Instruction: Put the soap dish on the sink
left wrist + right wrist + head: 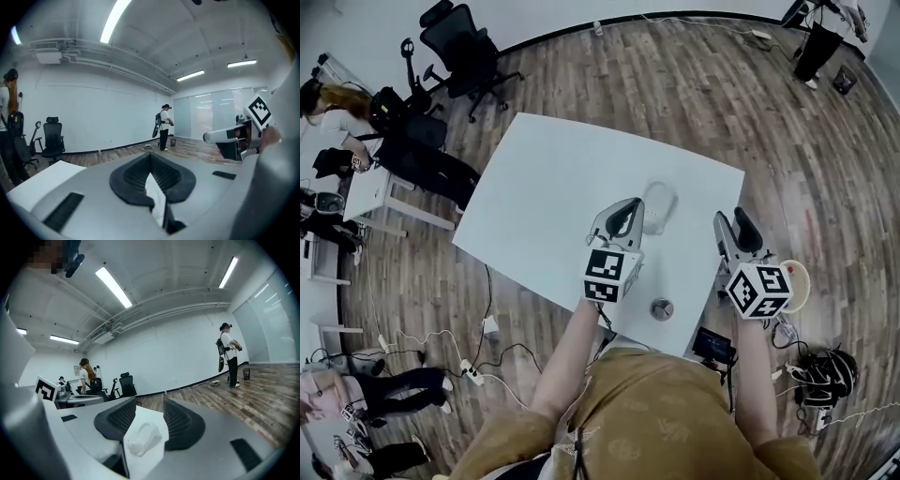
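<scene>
1. Soap dish [659, 202] lies on the white table [544, 187], just beside the left gripper [628, 204], at its one o'clock
2. Left gripper's jaws are clenched together on nothing
3. Right gripper [731, 218] is released, jaws apart, with the dish at its ten o'clock

White table [553, 187] on wood floor [694, 84]
A pale moulded piece [659, 204] lies right of centre; a small round metal knob [662, 308] sits near the lower edge.

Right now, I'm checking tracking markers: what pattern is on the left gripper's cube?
Black-and-white square markers on the cube, clearest in the head view.
</scene>
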Tool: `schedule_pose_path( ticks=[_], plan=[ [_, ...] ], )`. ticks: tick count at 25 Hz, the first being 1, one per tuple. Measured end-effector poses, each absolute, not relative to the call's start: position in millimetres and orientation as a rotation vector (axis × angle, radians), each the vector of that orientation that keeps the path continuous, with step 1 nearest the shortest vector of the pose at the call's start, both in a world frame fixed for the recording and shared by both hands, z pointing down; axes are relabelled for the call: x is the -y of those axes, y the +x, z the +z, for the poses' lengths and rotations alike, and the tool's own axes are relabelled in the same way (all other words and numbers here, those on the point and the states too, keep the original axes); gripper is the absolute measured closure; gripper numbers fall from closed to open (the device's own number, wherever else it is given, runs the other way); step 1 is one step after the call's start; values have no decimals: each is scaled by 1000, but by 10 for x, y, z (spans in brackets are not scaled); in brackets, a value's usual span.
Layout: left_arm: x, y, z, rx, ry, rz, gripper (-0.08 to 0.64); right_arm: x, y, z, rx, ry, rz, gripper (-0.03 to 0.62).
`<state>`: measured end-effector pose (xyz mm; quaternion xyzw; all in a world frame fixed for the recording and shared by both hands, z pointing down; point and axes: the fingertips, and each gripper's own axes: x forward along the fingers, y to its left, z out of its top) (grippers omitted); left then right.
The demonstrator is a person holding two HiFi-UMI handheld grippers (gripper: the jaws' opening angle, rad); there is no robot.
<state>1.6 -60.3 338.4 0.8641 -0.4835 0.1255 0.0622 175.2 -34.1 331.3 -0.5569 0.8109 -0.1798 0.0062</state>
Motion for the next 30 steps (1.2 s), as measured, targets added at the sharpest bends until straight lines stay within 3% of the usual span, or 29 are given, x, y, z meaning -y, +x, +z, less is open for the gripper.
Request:
schedule_pose_path(
  ticks=[5,8,10,11,21,30],
  plan=[
    [508,-68,2989,1492,2600,211,554,230,1780,2990,-2509,-1735,-448,399],
    [436,-82,2808,1559,2645,224,554,170,1791,2795,-2508,-1825,-271,471],
    [386,-65,2749,1579,2661,243,554,113,1797,2706,-2499,-1852,-191,552],
    [361,-49,2726,1577,2665,237,554,85,1811,2678,-2496,-1858,-173,558],
    [204,-103,2423,1541,2666,43,554,-93,2004,2328,-2401,-1955,-34,569],
    [192,31,2450,1543,2695,93,554,-155,1971,2340,-2416,-1926,-9,581]
  ],
)
